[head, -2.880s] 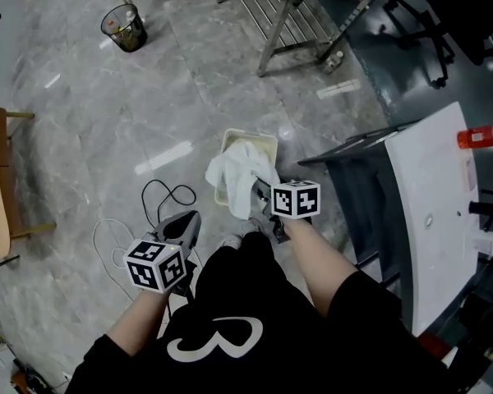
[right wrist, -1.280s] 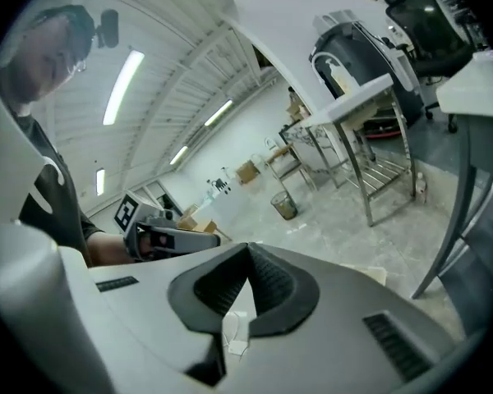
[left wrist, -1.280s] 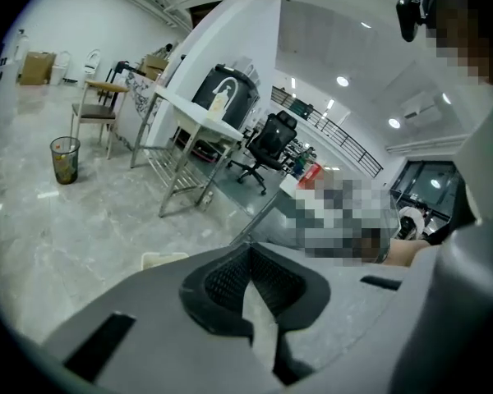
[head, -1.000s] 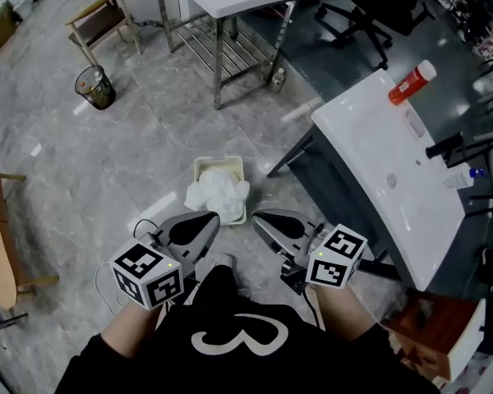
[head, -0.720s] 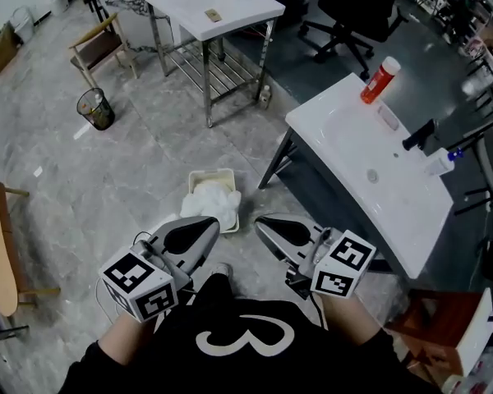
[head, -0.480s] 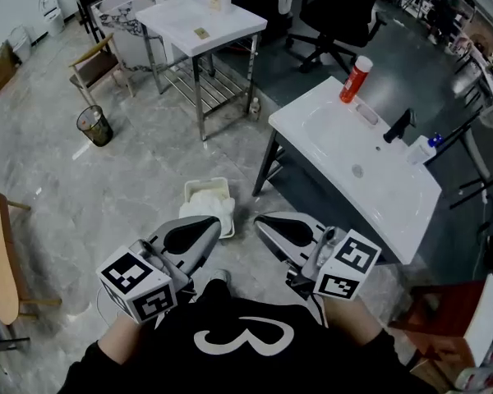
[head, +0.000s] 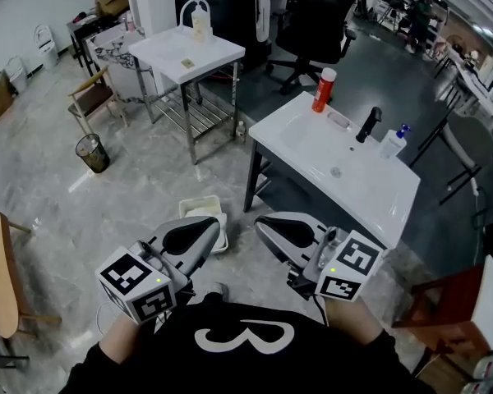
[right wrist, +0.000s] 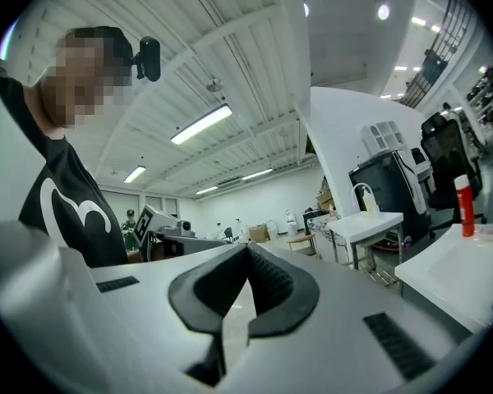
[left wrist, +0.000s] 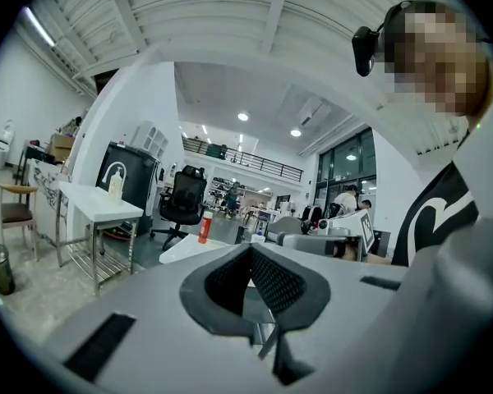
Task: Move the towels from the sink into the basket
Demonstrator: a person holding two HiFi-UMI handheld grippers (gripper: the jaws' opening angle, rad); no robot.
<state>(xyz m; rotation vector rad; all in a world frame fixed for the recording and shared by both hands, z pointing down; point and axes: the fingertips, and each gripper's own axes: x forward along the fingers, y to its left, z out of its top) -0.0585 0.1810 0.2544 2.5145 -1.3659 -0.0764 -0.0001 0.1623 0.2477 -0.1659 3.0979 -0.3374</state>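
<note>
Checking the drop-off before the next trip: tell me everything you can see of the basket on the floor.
The basket is a small cream rectangular tub with rounded corners, plastic by the look. It stands upright on the grey marbled floor, left of the sink's dark front leg and apart from it. A crumpled white towel fills it. In the head view the shut left tongs overlap its near corner and hide that part; they appear to be above it, not touching.
</note>
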